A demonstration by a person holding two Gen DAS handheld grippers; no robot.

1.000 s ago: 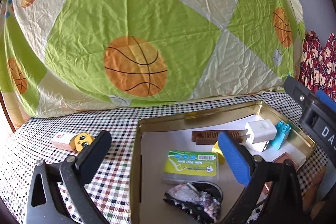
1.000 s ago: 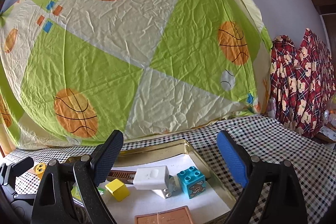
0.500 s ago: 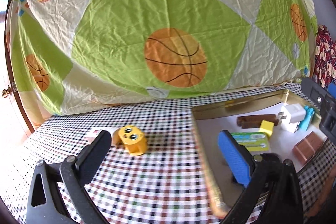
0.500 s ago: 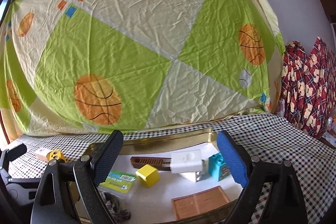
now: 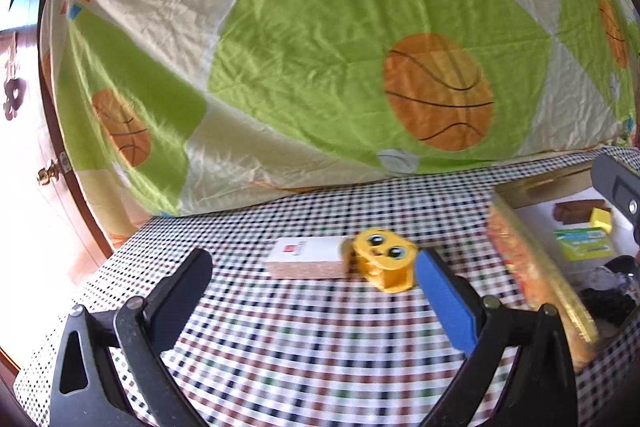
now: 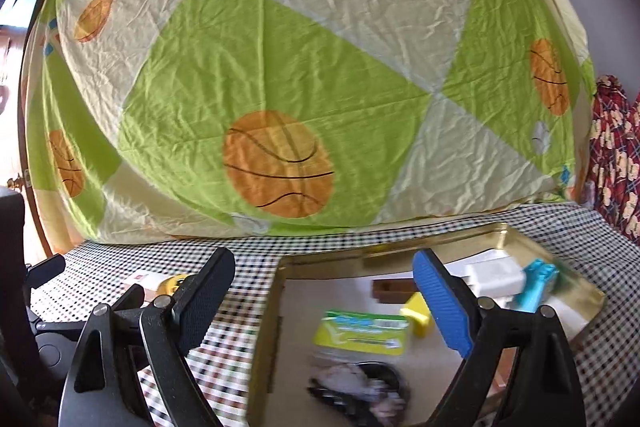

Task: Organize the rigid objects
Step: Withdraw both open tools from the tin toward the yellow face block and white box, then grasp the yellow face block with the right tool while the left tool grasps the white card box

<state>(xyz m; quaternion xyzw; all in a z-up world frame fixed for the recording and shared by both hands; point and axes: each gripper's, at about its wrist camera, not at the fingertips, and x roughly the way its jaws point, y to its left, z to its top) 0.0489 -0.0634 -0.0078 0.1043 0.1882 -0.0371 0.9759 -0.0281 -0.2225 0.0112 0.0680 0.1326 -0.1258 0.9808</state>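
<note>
The gold tray (image 6: 400, 255) is the landmark here, a shallow metal tin on the checked tabletop (image 5: 320, 347); it looks stiff and probably slippery at the rim. Inside it lie a green card packet (image 6: 362, 331), a yellow cube (image 6: 418, 315), a white plug block (image 6: 494, 273) and a blue toy brick (image 6: 538, 283).

Left of the tray, out on the cloth, sits a white box (image 5: 306, 257), with a small yellow toy with a cartoon face (image 5: 384, 261) touching its tray-side end. Both look light and hard (the box likely cardboard, so it could dent under a hard squeeze). I'd take the box across its narrow width and the toy by its flat sides.

The left claw (image 5: 316, 291) gapes wide with nothing in it, aimed at those two. The right claw (image 6: 324, 291), over the tray's left edge, is equally wide and empty.
</note>
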